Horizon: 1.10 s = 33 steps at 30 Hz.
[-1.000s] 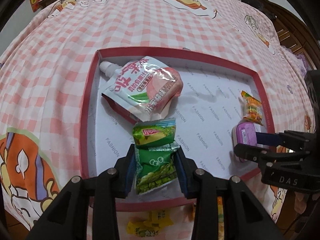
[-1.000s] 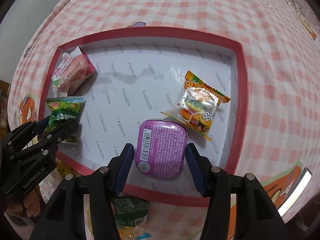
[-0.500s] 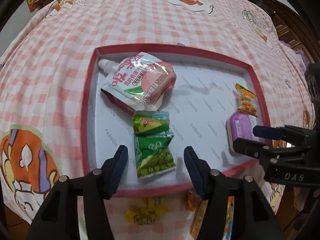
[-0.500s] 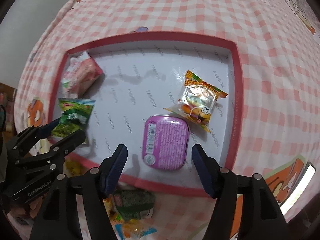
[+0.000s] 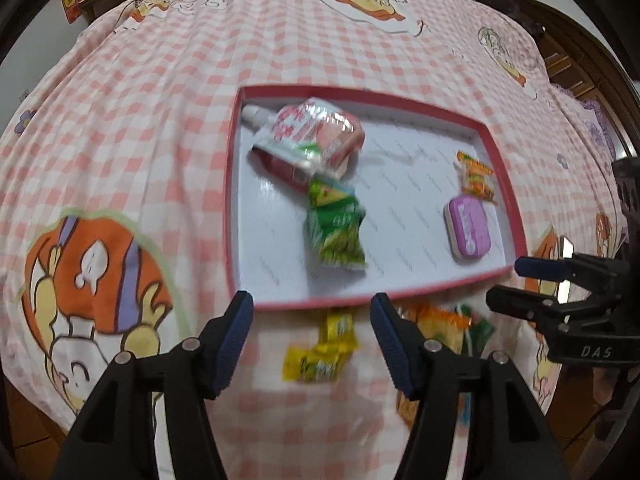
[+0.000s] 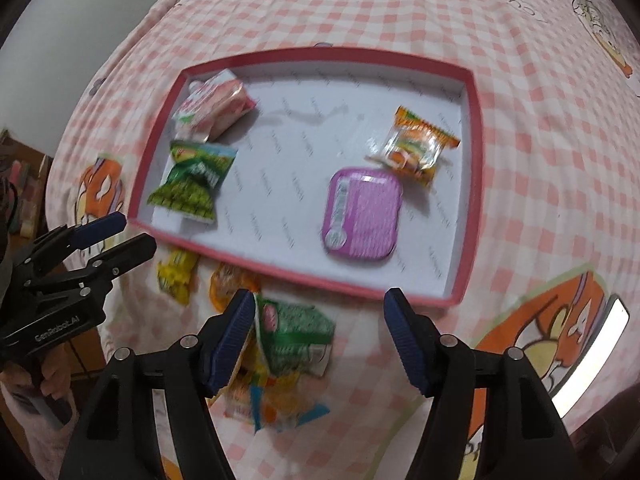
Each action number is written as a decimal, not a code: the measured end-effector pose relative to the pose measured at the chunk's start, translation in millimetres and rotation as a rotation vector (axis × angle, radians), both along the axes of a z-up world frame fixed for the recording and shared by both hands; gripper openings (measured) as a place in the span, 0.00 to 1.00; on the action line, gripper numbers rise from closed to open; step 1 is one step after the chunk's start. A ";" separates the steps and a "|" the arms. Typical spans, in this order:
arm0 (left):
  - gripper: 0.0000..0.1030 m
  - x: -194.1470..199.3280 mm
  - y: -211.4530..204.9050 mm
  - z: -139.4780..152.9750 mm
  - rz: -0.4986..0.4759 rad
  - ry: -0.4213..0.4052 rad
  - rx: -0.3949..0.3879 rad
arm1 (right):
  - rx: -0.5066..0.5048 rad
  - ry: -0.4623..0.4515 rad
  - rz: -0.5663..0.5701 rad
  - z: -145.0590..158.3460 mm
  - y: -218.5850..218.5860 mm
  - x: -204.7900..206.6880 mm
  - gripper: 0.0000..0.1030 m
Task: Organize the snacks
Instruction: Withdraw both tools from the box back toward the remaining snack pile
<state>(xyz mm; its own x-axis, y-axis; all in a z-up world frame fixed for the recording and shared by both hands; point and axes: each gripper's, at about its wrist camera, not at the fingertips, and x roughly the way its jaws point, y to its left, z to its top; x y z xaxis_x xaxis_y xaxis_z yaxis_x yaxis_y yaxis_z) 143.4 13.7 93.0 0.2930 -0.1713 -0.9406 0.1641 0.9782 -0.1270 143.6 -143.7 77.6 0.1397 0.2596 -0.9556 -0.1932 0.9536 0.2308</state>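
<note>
Two handheld grippers are hovering over a pink checked bedspread, just short of the near rim of a red-edged tray. Both are empty, with jaws spread wide. Four snacks are lying in the tray: a pink drink pouch and a green snack bag toward its left side, a purple tin and a small orange-and-clear candy packet toward its right.

The loose snacks still waiting to be sorted are sitting on the bedspread, outside the tray and against its near wall. A yellow packet is lying almost directly between and just ahead of the left gripper, its long axis running roughly up and away from the camera, along the line of the fingers. A green carton-like pack is resting just inside the left pad of the right gripper, with a heap of orange and yellow wrappers beneath and behind it; motion blur is making those hard to separate, so the count is uncertain.

Each gripper is thus sitting nearest its own target: the left appears best placed for the yellow packet, the right for the green pack, and each would likely need only a short drop and a squeeze across the item's narrow width.
</note>
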 end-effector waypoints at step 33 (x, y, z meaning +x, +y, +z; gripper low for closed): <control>0.62 -31.0 -38.3 -61.8 -0.103 0.050 0.091 | -0.012 0.052 0.080 -38.4 10.5 -31.5 0.66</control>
<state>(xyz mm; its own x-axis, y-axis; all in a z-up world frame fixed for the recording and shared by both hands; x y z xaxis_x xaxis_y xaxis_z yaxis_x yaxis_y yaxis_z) 112.5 -24.6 31.3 0.2309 -0.1111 -0.9666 0.2596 0.9645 -0.0488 112.1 -133.2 39.2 0.0687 0.2562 -0.9642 -0.2566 0.9385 0.2311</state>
